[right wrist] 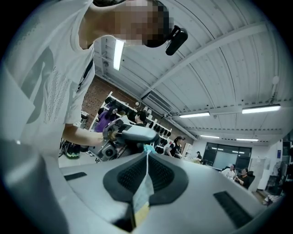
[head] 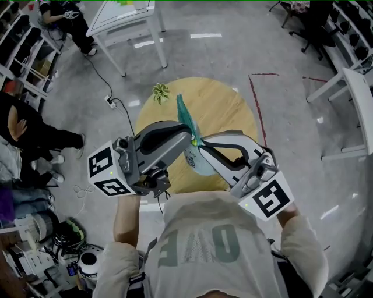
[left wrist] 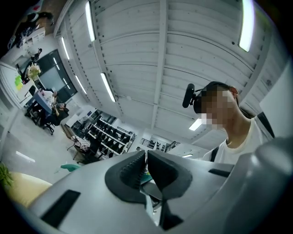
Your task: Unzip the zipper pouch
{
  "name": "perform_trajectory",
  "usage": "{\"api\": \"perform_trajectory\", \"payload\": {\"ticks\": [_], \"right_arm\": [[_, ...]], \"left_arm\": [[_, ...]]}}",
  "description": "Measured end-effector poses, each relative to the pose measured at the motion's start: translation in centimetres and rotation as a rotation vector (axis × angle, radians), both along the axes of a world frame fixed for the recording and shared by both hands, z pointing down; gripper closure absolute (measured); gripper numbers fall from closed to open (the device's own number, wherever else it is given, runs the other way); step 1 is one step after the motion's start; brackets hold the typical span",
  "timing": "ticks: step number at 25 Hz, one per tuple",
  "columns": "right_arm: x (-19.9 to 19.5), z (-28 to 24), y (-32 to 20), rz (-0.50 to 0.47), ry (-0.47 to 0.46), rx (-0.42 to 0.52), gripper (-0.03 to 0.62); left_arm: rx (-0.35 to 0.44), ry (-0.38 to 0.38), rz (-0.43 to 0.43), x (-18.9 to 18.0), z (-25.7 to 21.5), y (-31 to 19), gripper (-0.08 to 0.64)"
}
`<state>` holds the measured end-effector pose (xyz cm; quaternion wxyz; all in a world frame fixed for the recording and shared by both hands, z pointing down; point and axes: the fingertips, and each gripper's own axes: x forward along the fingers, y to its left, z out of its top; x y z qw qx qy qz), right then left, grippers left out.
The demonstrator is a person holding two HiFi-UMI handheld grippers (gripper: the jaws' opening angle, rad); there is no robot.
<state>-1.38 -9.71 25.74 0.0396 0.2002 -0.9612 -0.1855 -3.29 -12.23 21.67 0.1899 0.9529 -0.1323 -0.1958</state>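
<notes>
- Fingers of the right gripper are closed flat on a thin pale-teal edge of the zipper pouch. A yellowish bit shows low in the slot.
- left gripper: pads almost together, pinching a teal scrap of the pouch deep in the gap. Can't tell if that's the pull tab or just the edge.
- From the head view the two jaw tips meet nose to nose, with the pouch hanging between them, in the air over the table.
- A teal strip sticks up and away from the grip point. The translucent body sags below it and is mostly hidden behind both gripper housings.
- Slider not visible in any view. Can't tell how far the zip is open.
- Wearer's torso and forearms block the bottom of the head view. Only the marker cubes are clear there.
- round wooden table: near edge hidden by the grippers, far half bare.
- small green plant sits at the table's far-left edge.
- Floor beyond: power strip with cable, red tape lines.
- white table is cut off at the top edge.
- person in dark clothes at far left, partly out of frame.
</notes>
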Motion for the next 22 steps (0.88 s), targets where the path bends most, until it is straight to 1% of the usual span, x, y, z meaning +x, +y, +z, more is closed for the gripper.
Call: {"api": "perform_trajectory", "payload": {"ticks": [4,12,19,22], "right_arm": [[0.0,-0.2,0.2,0.001,-0.004,0.003,0.558],[0.2,0.6,0.8,0.021,0.015,-0.009,0.558],[0.1,1.1,1.2,0.027,0.030,-0.029,0.558],[0.2,1.3,1.6,0.019,0.012,-0.058,0.558]], "left_arm": [[0.009,-0.028,-0.008,0.4,0.3,-0.1,0.523],[-0.035,-0.024,-0.030,0.7,1.2,-0.1,0.535],[-0.069,-0.034,-0.023,0.8,2.1,-0.2,0.535],[-0.084,-0.041,-0.031,0.9,2.7,-0.2,0.535]]}}
